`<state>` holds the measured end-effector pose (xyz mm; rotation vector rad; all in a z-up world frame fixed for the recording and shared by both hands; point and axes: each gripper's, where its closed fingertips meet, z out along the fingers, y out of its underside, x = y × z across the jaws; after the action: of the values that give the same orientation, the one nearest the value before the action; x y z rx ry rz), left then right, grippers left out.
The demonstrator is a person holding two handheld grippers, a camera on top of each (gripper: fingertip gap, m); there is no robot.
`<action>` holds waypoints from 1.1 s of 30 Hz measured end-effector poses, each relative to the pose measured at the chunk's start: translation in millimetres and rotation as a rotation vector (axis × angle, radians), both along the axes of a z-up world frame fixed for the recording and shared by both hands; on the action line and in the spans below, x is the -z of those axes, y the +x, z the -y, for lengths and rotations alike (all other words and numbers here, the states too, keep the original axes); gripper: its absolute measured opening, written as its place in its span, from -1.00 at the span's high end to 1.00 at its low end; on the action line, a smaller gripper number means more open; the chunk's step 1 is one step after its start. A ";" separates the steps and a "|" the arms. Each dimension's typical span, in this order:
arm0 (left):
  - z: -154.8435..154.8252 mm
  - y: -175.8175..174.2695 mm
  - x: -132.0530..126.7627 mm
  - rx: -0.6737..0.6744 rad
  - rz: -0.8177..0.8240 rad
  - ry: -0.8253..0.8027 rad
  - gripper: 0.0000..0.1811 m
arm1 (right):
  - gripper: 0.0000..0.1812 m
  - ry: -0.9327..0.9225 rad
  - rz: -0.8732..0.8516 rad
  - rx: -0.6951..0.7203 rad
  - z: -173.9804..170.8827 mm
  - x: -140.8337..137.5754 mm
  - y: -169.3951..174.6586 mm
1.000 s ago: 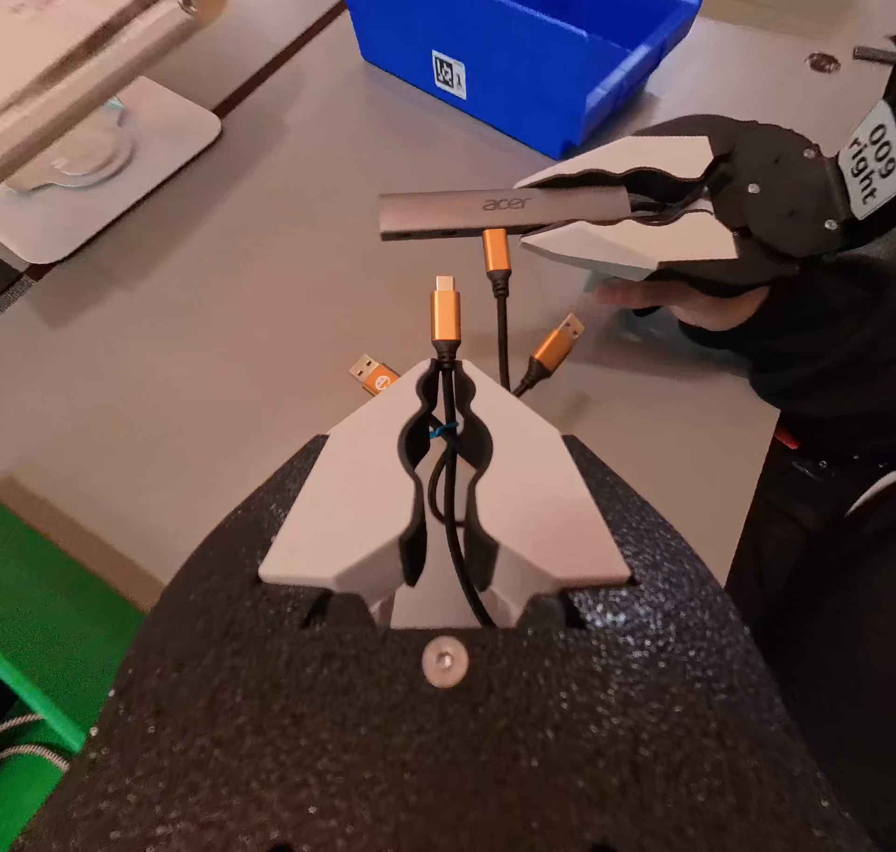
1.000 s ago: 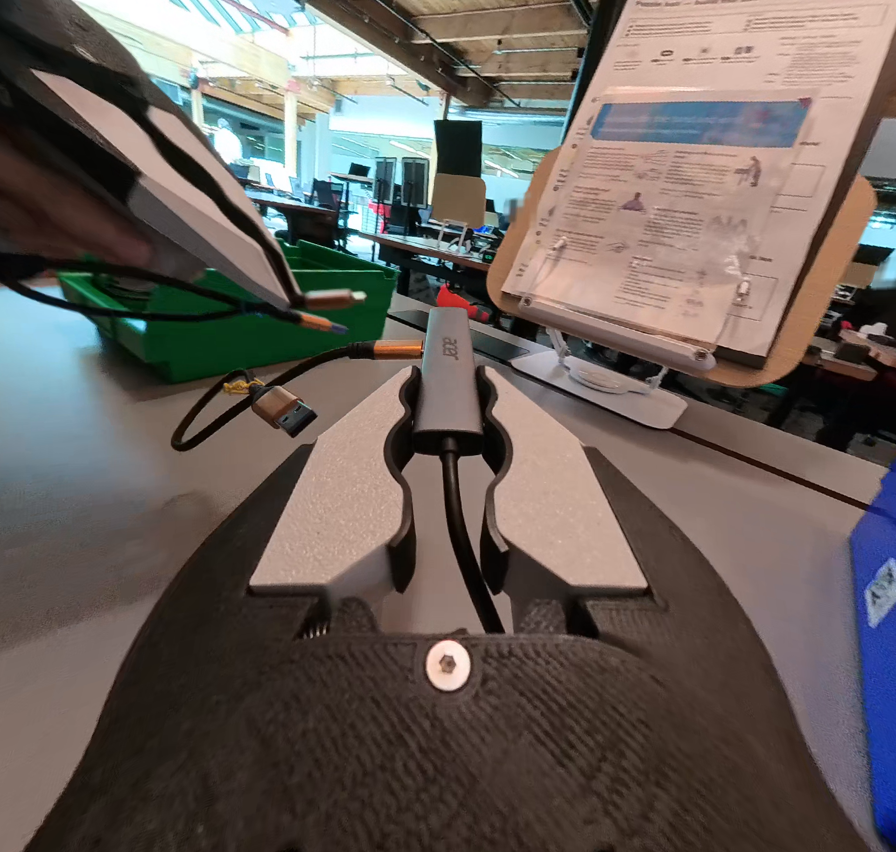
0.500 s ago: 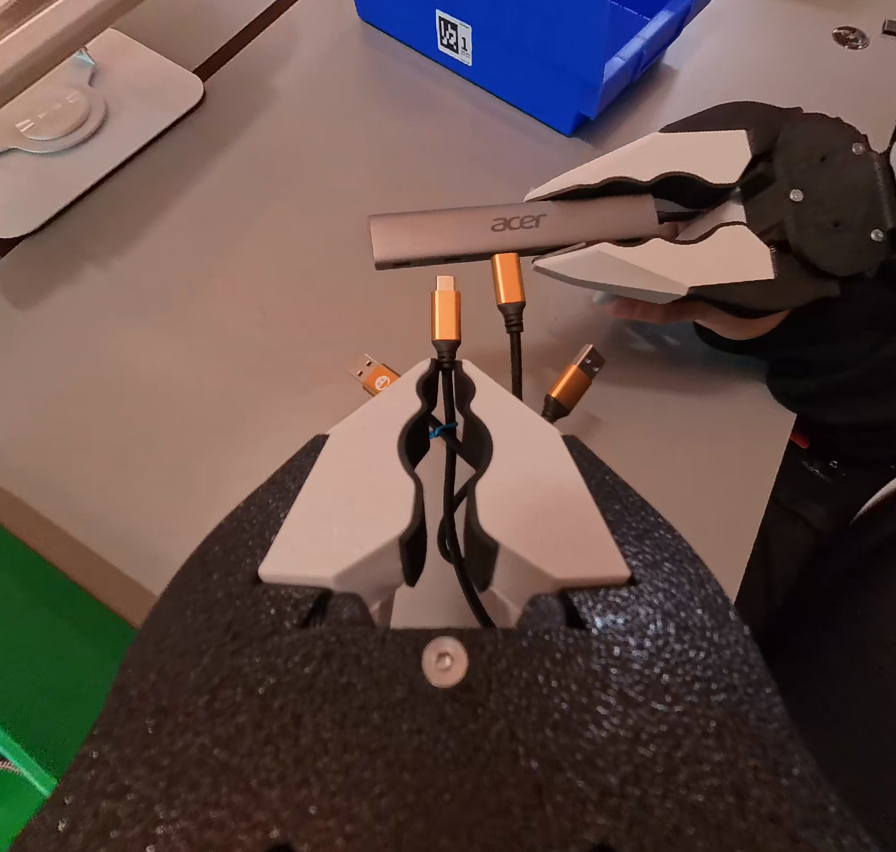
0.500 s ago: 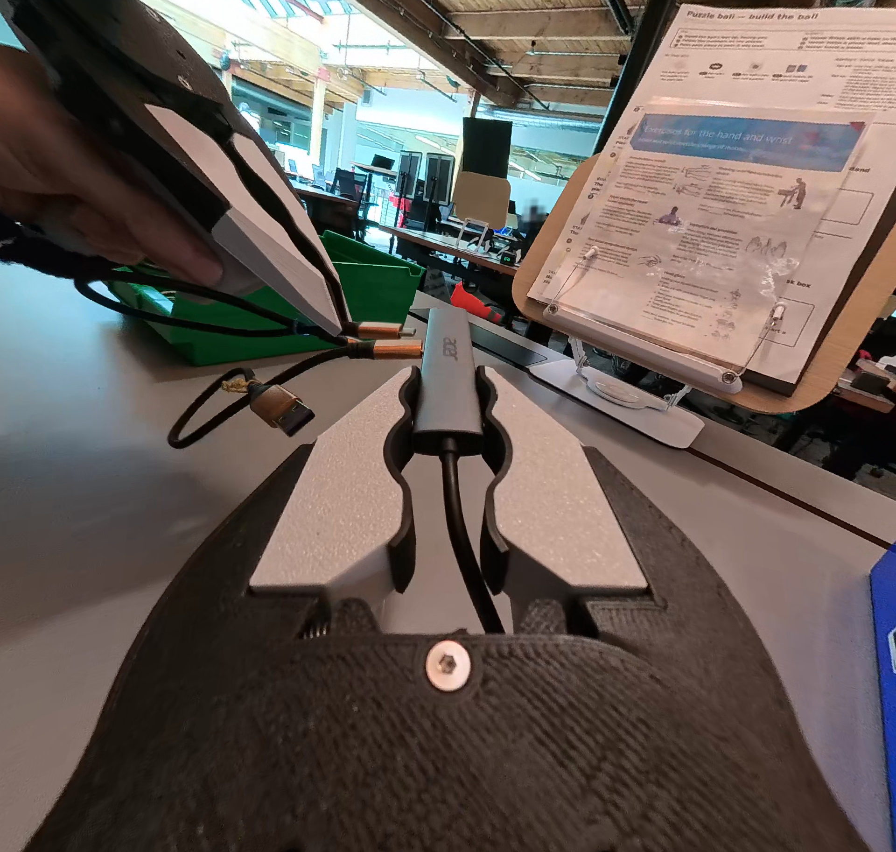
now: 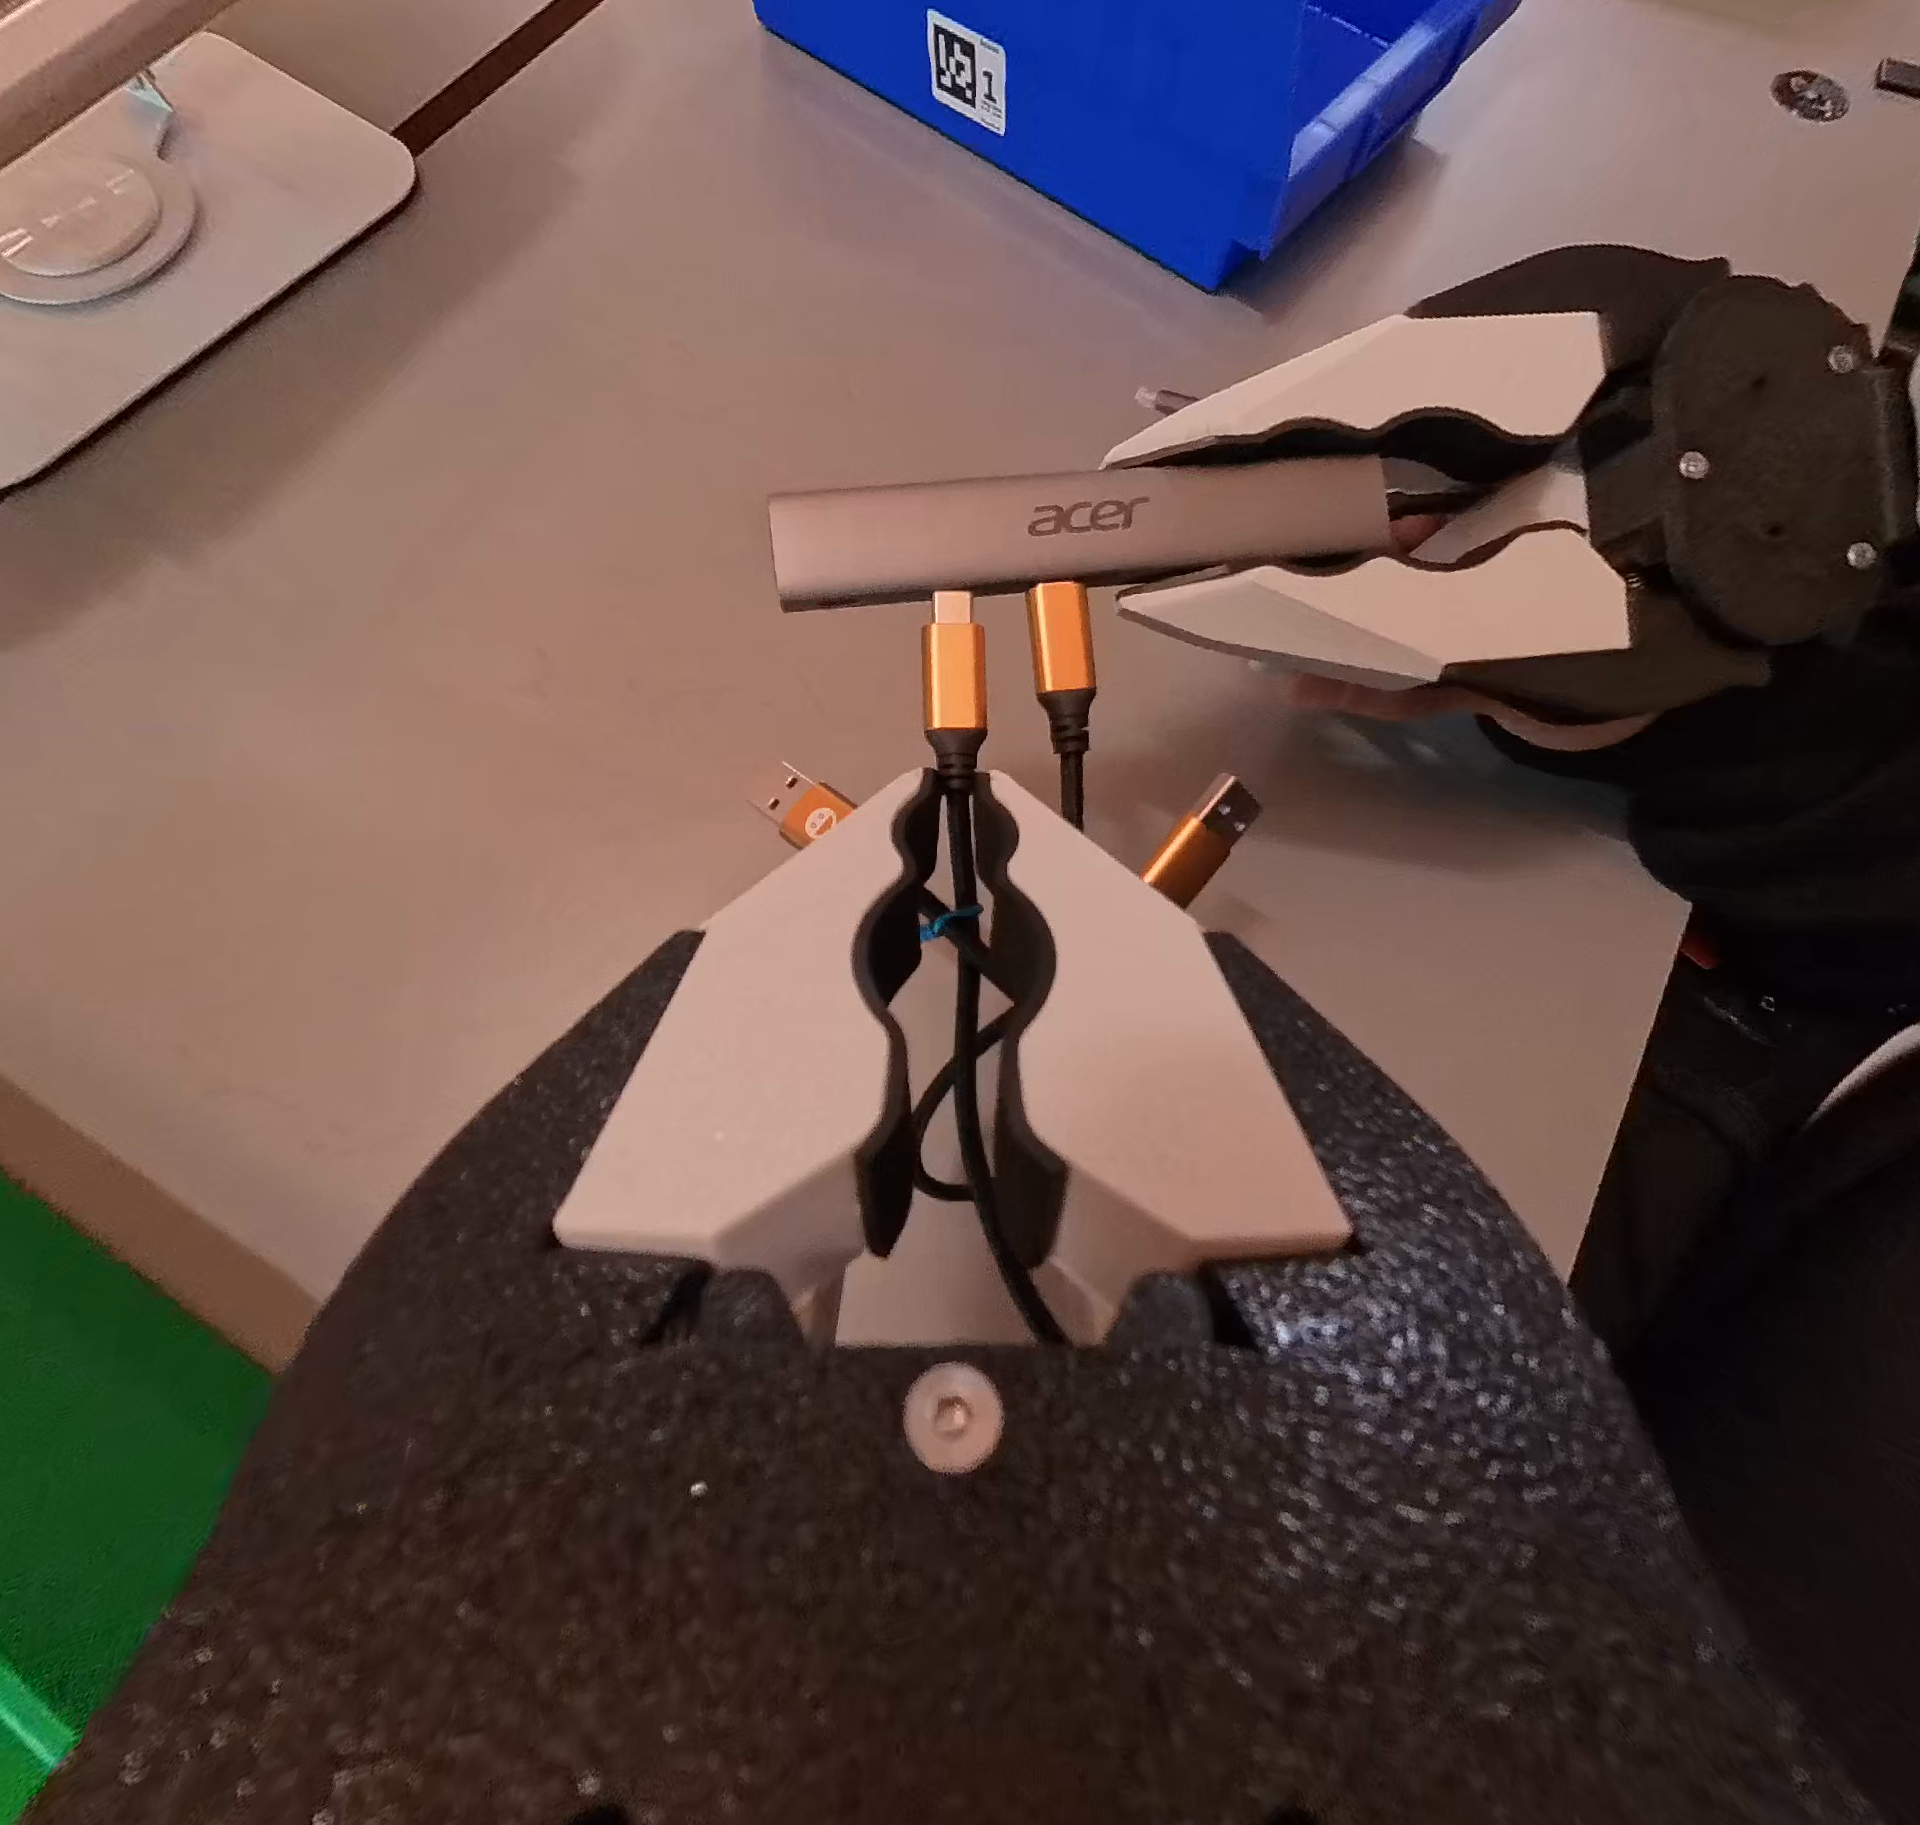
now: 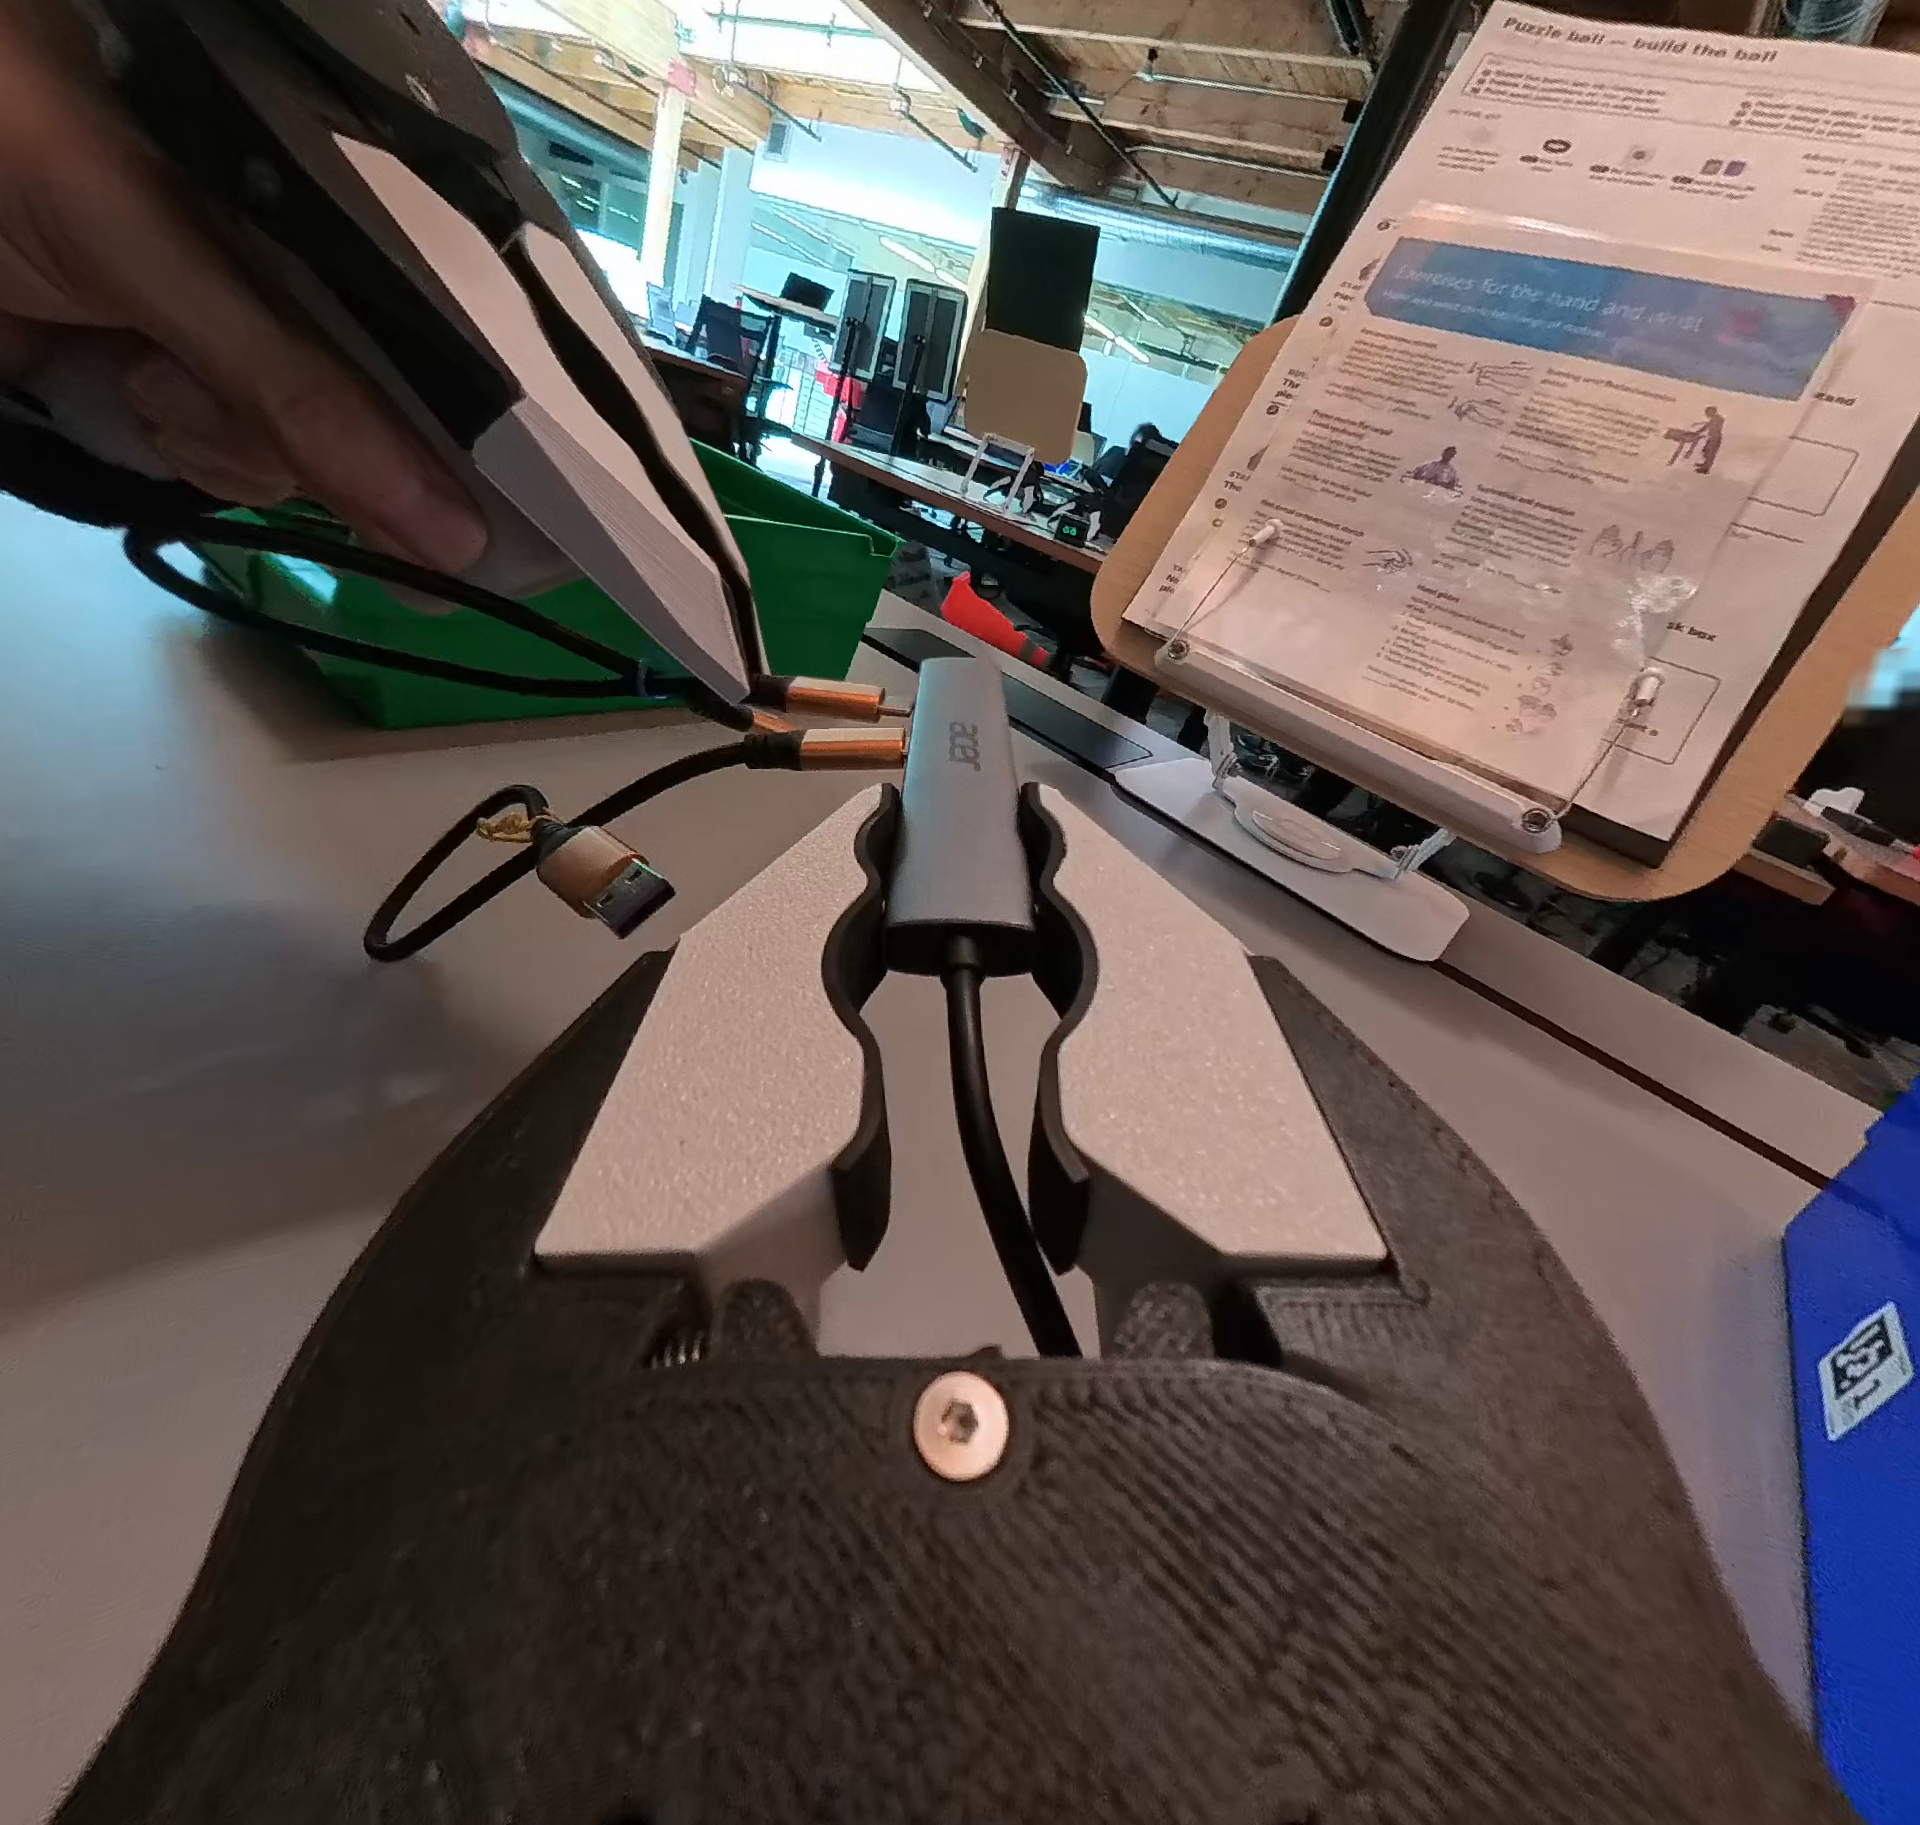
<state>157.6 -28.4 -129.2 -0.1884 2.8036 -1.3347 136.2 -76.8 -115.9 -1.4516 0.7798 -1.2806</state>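
- In the left wrist view, the left hand-held gripper [image 5: 958, 788] fills the lower centre of the frame, its jaws clamped on a black cable [image 5: 971, 1027] just behind an orange-sleeved plug [image 5: 953, 672].
- The plug's metal tip touches the lower edge of the grey hub [image 5: 1070, 536] at mid-frame; whether it has entered a port I cannot tell.
- Just right of it, a second orange plug [image 5: 1060, 651] sits in the hub, its cable hanging down.
- In my judgement, seating the tip well calls for keeping the plug square to the hub's edge, since the grip is on flexible cable that could buckle.
- The right hand-held gripper [image 5: 1117, 539], at the right of the frame, is closed on the hub's far end; in its own view the hub [image 6: 961, 799] lies between its jaws.
- Two loose USB plugs [image 5: 805, 814] [image 5: 1205, 840] lie on the table [image 5: 416, 580] below.
- Farther off: a blue bin [image 5: 1143, 61] at upper centre and a document stand's base [image 5: 156, 248] at upper left.
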 end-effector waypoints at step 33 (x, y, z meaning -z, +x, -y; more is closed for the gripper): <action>7.3 22.1 -48.3 -0.131 0.246 -0.244 0.61 | 0.76 0.123 0.040 0.114 40.7 -15.6 -2.9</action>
<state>179.7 -35.7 -80.9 -0.1946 2.3846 -1.5472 133.3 -117.5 -100.2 -1.2948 0.9094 -1.3194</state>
